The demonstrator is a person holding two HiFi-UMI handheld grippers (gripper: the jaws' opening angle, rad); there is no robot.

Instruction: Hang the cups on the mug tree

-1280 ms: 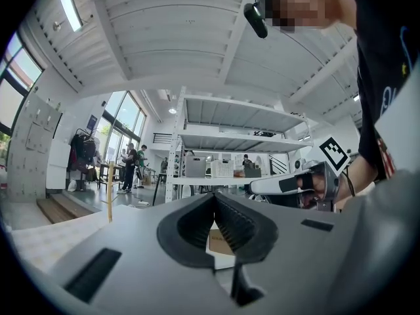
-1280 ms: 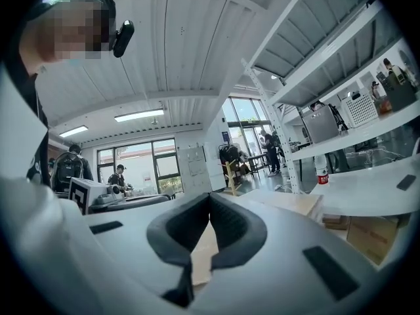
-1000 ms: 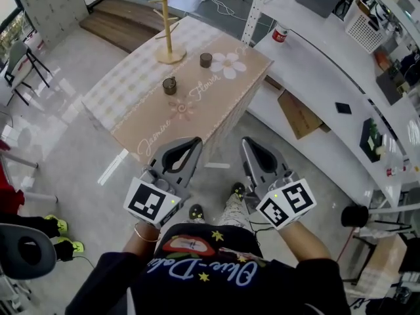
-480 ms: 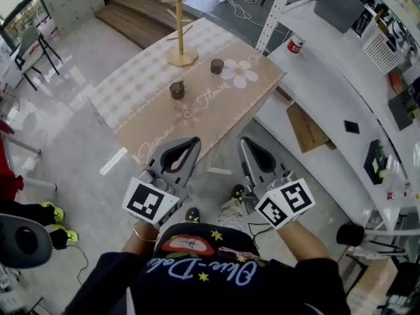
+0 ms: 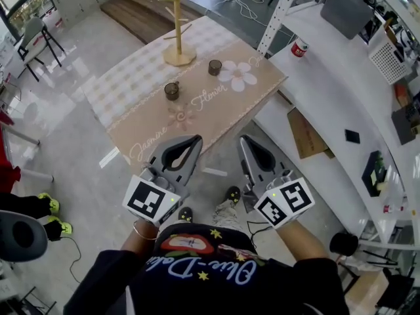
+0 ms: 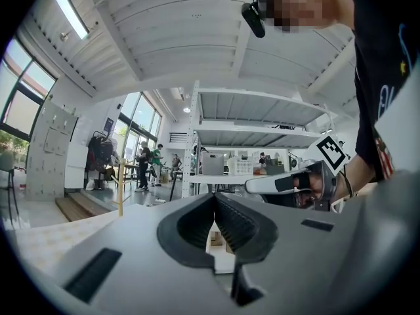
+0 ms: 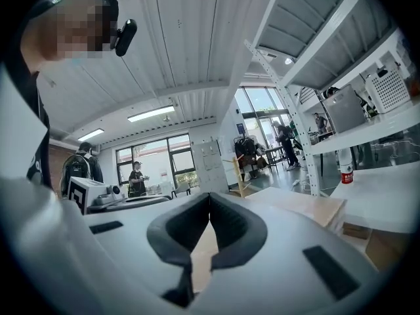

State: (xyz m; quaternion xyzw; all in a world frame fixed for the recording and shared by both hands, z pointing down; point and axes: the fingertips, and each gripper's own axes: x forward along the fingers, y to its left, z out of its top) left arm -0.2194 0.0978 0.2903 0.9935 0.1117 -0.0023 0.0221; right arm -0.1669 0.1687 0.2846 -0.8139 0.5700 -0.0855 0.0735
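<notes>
A wooden mug tree (image 5: 177, 28) stands at the far end of the table (image 5: 151, 120). Two dark cups sit on the cloth: one (image 5: 172, 90) near the middle, the other (image 5: 214, 67) to the right of the tree's base. My left gripper (image 5: 197, 138) and right gripper (image 5: 242, 139) hover side by side short of the table's near edge, well back from the cups. Both are shut with nothing in them. The left gripper view shows its pads (image 6: 226, 218) pressed together, and the right gripper view shows the same (image 7: 223, 225). The tree (image 7: 237, 173) appears small and far off there.
White shelving (image 5: 341, 90) runs along the right of the table, with a red can (image 5: 299, 47) on it. A cardboard box (image 5: 303, 133) lies on the floor beneath it. A chair (image 5: 33, 35) stands far left and an office chair (image 5: 16, 235) near left. People stand in the background.
The head view has shifted a little, so the table and mug tree sit slightly further right. Both grippers stay shut in the same place relative to the body.
</notes>
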